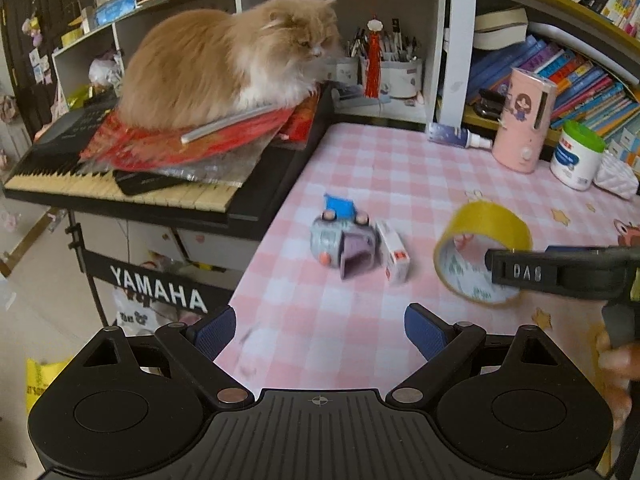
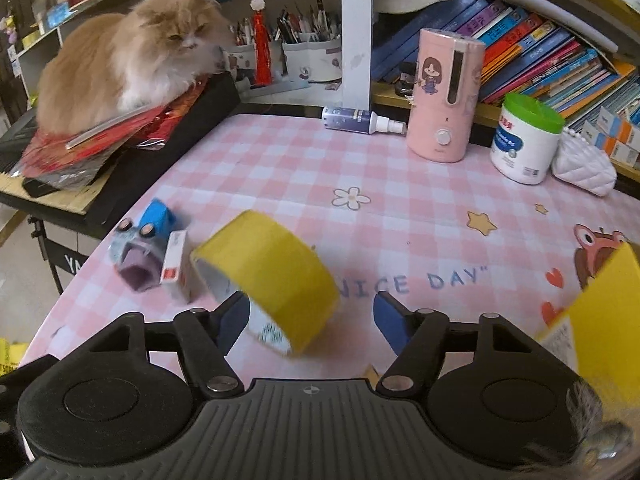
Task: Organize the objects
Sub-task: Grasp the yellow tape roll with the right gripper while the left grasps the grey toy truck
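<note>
A: Pink checked tablecloth (image 2: 304, 168), bookshelves behind, keyboard (image 1: 120, 192) to the left with an orange cat (image 1: 224, 64) loafing on red papers.

B: Left gripper (image 1: 320, 330)?

A: Spread wide, holding nothing, bare cloth between the blue pads (image 1: 218, 330). Ahead of the jaws: a toy truck (image 1: 342, 238) on its side, touching a small white box (image 1: 394, 256) just right of it.

B: And the yellow tape roll (image 2: 266, 276)?

A: Standing on edge, straight ahead of the right gripper (image 2: 312, 322), nearer its left finger, overlapping that fingertip in view; contact unclear. Jaws parted wide, not closed on it.

B: Farther out?

A: Well beyond the right jaws: spray bottle (image 2: 362, 120) lying flat, pink humidifier (image 2: 444, 96) upright, green-lidded canister (image 2: 526, 140), white quilted pouch (image 2: 584, 168). Off the right finger, a yellow box (image 2: 604, 320) at the frame edge, blurred.
</note>
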Motion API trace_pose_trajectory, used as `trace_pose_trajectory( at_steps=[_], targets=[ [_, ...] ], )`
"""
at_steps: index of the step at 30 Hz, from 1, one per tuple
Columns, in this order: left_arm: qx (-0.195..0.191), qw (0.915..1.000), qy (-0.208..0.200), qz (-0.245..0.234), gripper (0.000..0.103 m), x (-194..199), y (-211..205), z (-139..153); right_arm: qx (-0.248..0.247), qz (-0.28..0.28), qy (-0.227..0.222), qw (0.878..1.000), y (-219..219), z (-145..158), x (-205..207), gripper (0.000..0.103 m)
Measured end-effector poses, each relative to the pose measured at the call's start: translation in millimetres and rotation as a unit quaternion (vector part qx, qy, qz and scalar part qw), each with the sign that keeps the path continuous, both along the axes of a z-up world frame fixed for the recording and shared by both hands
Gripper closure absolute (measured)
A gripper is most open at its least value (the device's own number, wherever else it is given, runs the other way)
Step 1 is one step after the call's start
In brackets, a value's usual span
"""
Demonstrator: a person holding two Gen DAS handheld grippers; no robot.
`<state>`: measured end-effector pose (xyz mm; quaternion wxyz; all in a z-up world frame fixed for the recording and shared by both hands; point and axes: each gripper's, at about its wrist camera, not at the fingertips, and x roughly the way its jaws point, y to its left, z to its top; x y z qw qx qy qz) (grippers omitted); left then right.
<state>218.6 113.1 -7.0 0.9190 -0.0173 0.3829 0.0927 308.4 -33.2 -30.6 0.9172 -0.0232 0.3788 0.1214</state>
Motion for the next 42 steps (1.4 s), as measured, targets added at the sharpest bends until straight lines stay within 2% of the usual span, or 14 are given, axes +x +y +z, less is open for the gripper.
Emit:
trace_pose_trajectory(
  at_steps=[3,5,8,11,16,21,23,26,27,29,35,42],
  targets=[
    [0.001,0.9999,-0.011,-0.006,0.01,18.2,-1.1,1.1,0.003,0.007,-0.003,1.0,0.4,-2.1,8.3,0.054],
    [0.003,0.9998,-0.018,-0.005,0.01,30.2,-1.1,0.3,0.011,0.012,-0.005,1.0,-3.3,-0.6,10.3,0.073],
    [-0.001,0.9999,-0.011,-0.002,0.01,51.2,0.3,-5.9,0.027,0.005,-0.002,1.0,-15.2,3.3,11.8,0.088],
    [0.008,0.9999,0.013,-0.004,0.012,71.1,0.1,-18.6,0.051,-0.002,0.004,0.999,-29.0,8.0,8.4,0.09],
    [0.023,0.9991,0.035,-0.011,0.016,92.7,-2.7,-37.7,0.076,0.019,0.007,0.997,-41.7,17.8,-8.9,0.092],
    [0.017,0.9995,0.022,-0.017,0.017,107.1,-2.9,-40.4,0.084,0.035,0.017,0.996,-44.3,21.8,-19.9,0.092],
    [0.009,0.9997,0.021,-0.012,0.021,110.2,-1.7,-38.0,0.084,0.038,0.023,0.995,-45.2,21.7,-21.8,0.092],
    [-0.009,0.9999,-0.004,0.002,0.021,103.6,4.9,-30.4,0.081,0.036,0.025,0.996,-48.0,22.6,-24.8,0.092],
    [-0.007,1.0,-0.003,0.005,0.021,102.1,6.8,-30.1,0.08,0.034,0.025,0.996,-49.9,23.3,-25.8,0.092],
    [0.001,0.9999,0.009,0.006,0.031,101.3,9.0,-32.9,0.08,0.028,0.025,0.996,-54.5,23.9,-26.5,0.092],
    [0.015,0.9996,0.024,-0.011,0.032,97.4,6.5,-37.9,0.088,0.018,0.037,0.995,-60.4,21.0,-25.4,0.092],
    [0.014,0.9988,0.037,-0.029,0.032,114.5,4.2,-55.6,0.088,0.027,0.037,0.995,-58.6,22.0,-23.3,0.092]
  ],
)
